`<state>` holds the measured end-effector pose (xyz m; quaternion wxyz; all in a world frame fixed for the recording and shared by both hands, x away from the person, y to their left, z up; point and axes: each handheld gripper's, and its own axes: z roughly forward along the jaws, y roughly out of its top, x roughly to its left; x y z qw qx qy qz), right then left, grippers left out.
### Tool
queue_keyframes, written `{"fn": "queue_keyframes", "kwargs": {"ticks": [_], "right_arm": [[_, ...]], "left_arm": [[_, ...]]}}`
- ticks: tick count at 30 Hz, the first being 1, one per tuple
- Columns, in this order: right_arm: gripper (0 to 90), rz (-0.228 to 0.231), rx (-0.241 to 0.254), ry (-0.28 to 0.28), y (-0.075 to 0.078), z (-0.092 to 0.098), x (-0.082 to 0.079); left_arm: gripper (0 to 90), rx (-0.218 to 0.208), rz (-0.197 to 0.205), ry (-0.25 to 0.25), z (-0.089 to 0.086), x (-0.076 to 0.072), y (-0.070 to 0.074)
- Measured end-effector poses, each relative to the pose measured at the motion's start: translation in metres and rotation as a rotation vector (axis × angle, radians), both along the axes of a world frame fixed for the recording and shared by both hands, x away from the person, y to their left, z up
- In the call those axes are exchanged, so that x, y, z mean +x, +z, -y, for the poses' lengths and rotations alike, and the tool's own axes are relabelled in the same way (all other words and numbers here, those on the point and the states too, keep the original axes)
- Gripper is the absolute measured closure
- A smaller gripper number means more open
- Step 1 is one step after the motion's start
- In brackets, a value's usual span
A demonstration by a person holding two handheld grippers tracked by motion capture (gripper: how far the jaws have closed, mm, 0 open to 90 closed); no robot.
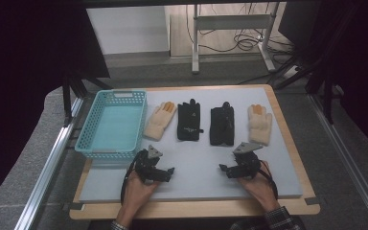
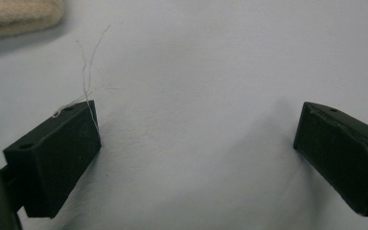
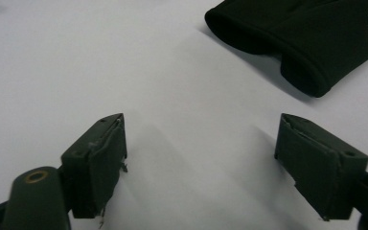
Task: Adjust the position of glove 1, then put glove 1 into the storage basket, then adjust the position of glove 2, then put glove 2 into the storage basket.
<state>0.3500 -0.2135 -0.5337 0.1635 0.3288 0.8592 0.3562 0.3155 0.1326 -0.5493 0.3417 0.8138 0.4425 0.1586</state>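
Grey mat [image 1: 196, 172] over a wooden-edged table, with floor, cables and a metal stand beyond it in my high view.

Item one: teal perforated basket [image 1: 87, 139], far left of the mat, nothing visible inside it.

Item two: four gloves in a row to the basket's right. Left cream glove [image 1: 160, 120] with orange fingertips, just beside the basket. Left black glove [image 1: 189, 120] next to it. Right black glove [image 1: 222, 123] beside that. Right cream glove [image 1: 260, 124] at the end of the row, also orange-tipped. All lie flat with fingers pointing away from me, none touching another as far as I can tell.

Item three: my left gripper [image 1: 167, 171], held low over the mat, near the basket's front corner and in front of the left cream glove. In the left gripper view its jaws stand wide apart with bare mat between them; a corner of the cream glove [image 2: 19, 17] shows at top left, and a loose thread [image 2: 87, 76] clings to one jaw.

Item four: my right gripper [image 1: 224, 168], in front of the right black glove. In the right gripper view its jaws are wide, nothing between them; a black glove cuff [image 3: 287, 43] lies ahead, apart from the jaws.
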Motion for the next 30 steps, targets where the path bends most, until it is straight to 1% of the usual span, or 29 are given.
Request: {"fn": "queue_keyframes", "kwargs": {"ticks": [3, 6, 23, 30], "right_arm": [[13.9, -0.002, -0.004, -0.001, -0.0003, -0.0007, 0.0], [13.6, -0.003, -0.006, -0.002, -0.0004, -0.0006, 0.0002], [13.6, -0.003, -0.005, -0.003, -0.0004, -0.0004, 0.0002], [15.6, -0.007, 0.001, -0.004, 0.0003, 0.0, 0.0001]], "left_arm": [[2.3, 0.0, -0.001, 0.0, 0.0, 0.0, 0.0], [2.3, -0.001, -0.001, 0.0, -0.0001, 0.0001, -0.0001], [2.3, -0.001, -0.001, -0.001, -0.0003, 0.0002, -0.0002], [2.4, -0.002, -0.001, -0.001, -0.0003, 0.0002, -0.0002]]}}
